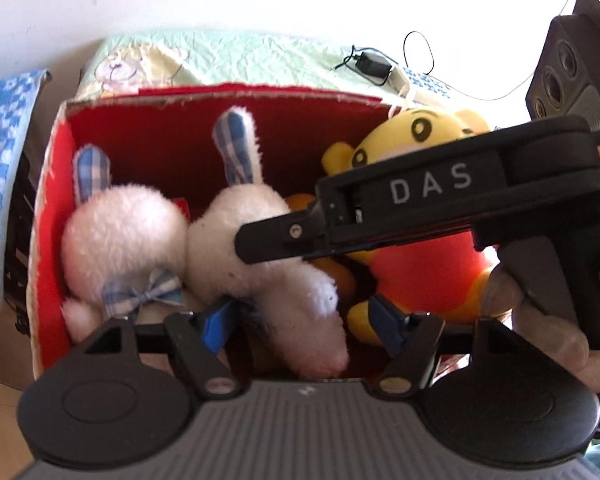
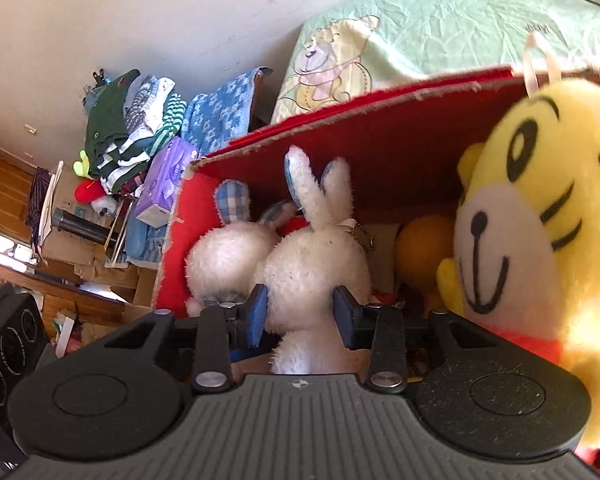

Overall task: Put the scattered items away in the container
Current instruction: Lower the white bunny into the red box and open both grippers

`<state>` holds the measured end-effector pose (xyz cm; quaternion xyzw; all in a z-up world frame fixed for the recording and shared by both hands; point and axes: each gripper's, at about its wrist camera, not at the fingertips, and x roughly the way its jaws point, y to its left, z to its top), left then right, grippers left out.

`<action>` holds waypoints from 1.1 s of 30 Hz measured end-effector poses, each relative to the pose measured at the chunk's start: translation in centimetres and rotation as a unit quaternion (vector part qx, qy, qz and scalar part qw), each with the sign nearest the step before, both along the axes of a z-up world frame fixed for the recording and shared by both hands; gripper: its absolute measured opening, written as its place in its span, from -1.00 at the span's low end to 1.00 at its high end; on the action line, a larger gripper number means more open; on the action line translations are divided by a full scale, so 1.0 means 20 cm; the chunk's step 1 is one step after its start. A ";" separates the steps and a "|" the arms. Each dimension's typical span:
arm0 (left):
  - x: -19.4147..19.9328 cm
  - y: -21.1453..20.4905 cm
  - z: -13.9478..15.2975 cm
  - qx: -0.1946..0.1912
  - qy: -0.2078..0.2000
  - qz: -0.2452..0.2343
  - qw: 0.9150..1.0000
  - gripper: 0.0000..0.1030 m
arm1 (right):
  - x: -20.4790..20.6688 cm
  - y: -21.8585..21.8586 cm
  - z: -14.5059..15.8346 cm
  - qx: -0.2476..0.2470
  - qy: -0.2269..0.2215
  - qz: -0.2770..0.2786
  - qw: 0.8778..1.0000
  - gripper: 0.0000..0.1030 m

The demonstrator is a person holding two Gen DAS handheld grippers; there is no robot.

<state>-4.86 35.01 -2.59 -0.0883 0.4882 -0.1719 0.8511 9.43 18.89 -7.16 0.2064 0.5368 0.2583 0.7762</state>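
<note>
A red-lined cardboard box holds two white plush rabbits and a yellow tiger plush. In the left wrist view my left gripper is open, its blue pads either side of the right rabbit's body. The left rabbit lies beside it. My right gripper reaches in from the right onto that right rabbit. In the right wrist view my right gripper is shut on the rabbit, pads pressing its neck. The tiger fills the right side, and the box wall stands behind.
An orange toy lies in the box behind the rabbits. A bed with a green quilt is behind the box, with a black charger on it. Folded clothes and clutter are stacked at left.
</note>
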 end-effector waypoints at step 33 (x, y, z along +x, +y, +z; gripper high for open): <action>0.12 -0.05 -0.09 0.064 0.025 0.037 0.997 0.44 | -0.10 -0.05 0.01 0.004 -0.019 -0.019 1.000 -0.17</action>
